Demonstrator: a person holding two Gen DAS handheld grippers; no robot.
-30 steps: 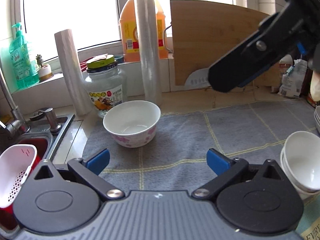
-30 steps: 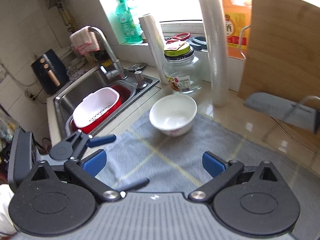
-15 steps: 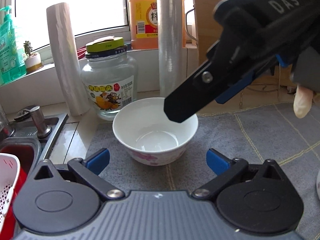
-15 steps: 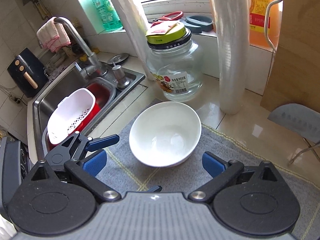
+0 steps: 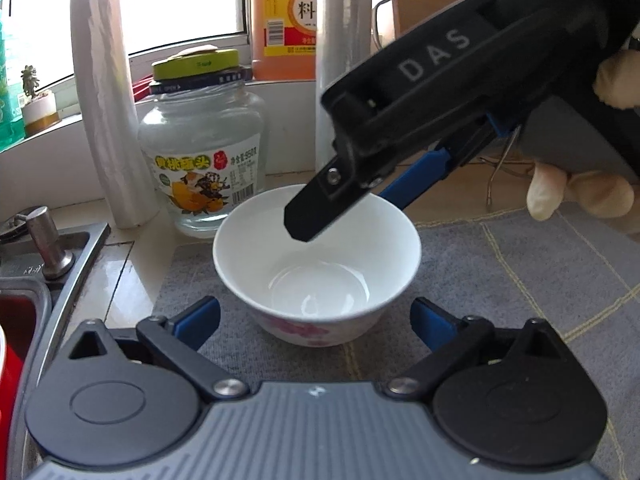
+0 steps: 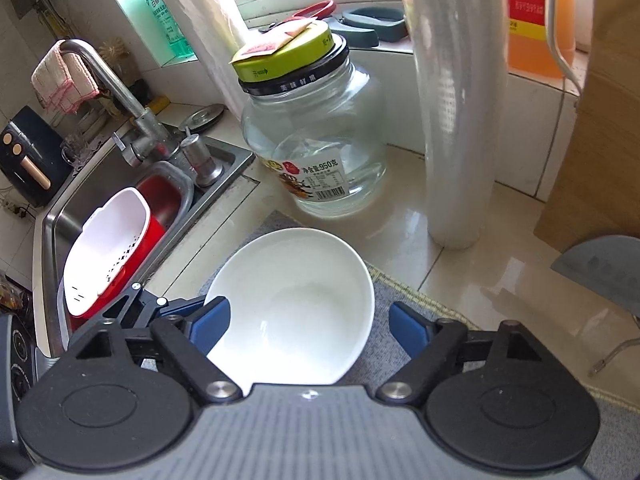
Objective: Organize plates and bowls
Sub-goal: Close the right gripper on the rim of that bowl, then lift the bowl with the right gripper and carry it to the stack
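Two grippers crowd one bowl point(image 5: 316, 276) at frame centre, on the grey mat point(image 5: 520, 280). Left gripper point(image 5: 316, 320) is spread wide, its jaws just closing in, pads flanking the bowl without touching. Right gripper point(image 6: 310, 326) is spread too, left finger inside the rim, gripping nothing. Jar point(image 6: 316, 136) stands just behind.

Home kitchen: steel sink point(image 6: 100, 184) with tap point(image 6: 120, 92), windowsill oil jug point(image 5: 282, 20).
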